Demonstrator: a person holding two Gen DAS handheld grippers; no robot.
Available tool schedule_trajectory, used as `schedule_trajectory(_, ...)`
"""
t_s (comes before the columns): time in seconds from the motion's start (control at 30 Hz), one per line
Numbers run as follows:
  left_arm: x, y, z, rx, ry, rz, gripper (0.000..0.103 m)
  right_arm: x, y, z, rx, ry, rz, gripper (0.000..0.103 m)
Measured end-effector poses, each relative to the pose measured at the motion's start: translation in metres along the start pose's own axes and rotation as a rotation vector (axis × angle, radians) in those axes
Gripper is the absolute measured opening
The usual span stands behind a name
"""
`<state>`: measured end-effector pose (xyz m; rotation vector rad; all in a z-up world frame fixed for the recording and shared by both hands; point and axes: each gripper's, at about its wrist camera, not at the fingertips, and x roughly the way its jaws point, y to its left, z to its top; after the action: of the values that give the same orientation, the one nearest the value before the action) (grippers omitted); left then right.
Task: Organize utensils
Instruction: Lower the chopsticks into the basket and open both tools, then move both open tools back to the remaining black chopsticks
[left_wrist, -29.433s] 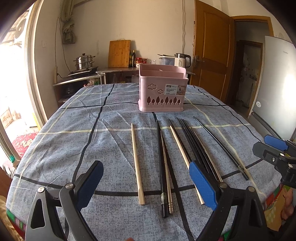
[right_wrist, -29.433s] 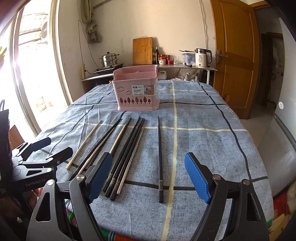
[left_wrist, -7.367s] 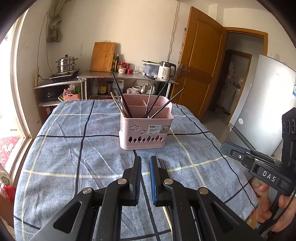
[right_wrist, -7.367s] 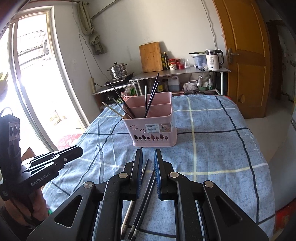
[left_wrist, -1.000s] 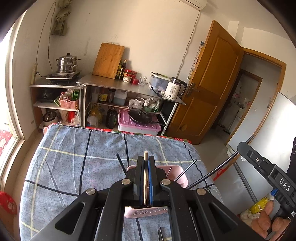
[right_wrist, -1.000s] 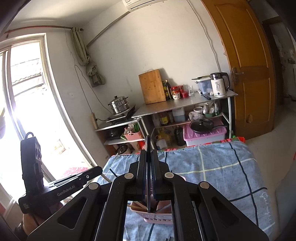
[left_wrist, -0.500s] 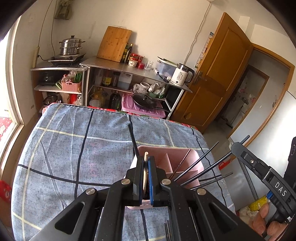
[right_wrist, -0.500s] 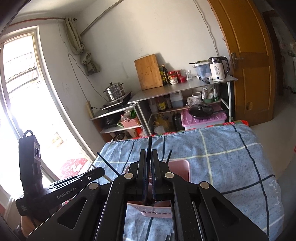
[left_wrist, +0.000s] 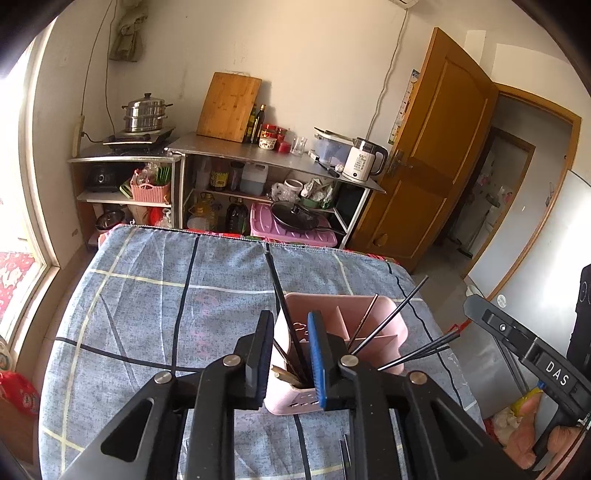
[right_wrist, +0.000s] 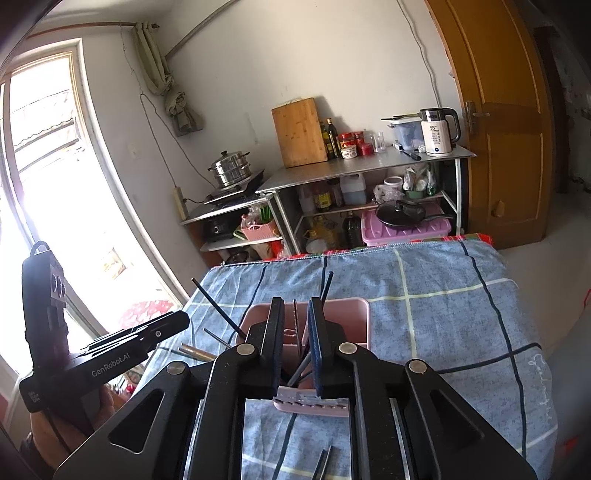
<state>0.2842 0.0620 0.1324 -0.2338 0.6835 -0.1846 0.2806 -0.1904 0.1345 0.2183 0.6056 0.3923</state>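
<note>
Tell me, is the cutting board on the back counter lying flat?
No, the wooden cutting board stands upright, leaning against the wall behind the steel counter beside some dark bottles.

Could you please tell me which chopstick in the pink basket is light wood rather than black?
The pale bamboo chopstick, lying low in the pink basket, beside the left gripper.

Both grippers dropped lower over pink basket (left_wrist: 369, 314) versus a second ago. Left gripper (left_wrist: 290, 352) jaws opening, wooden chopstick (left_wrist: 284, 374) released, now lying inside basket. Right gripper (right_wrist: 295, 339) jaws opening too; black chopstick (right_wrist: 301, 365) apparently let go into basket, contact hard to tell.
</note>
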Motion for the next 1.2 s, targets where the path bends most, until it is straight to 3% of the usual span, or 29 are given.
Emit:
schedule_trajectory(0.23, -0.039, -0.014, -0.024, 0.047, -0.06, 0.008, 0.018, -0.036, 0.002, -0.019, -0.042, -0.034, -0.013, 0.014)
schedule_trajectory(0.43, -0.06, -0.03, -0.064, 0.081, -0.069, -0.003, 0.018, -0.058, -0.002, -0.053, -0.058, -0.019, -0.034, 0.014)
schedule_trajectory(0.83, -0.076, -0.05, -0.146, 0.118, -0.026, -0.008, 0.018, -0.082, -0.005, -0.122, -0.073, 0.039, -0.057, 0.014)
schedule_trajectory(1.2, -0.076, -0.049, -0.178, 0.124, 0.012, -0.001, 0.018, -0.081, -0.009, -0.158, -0.06, 0.102, -0.057, 0.014)
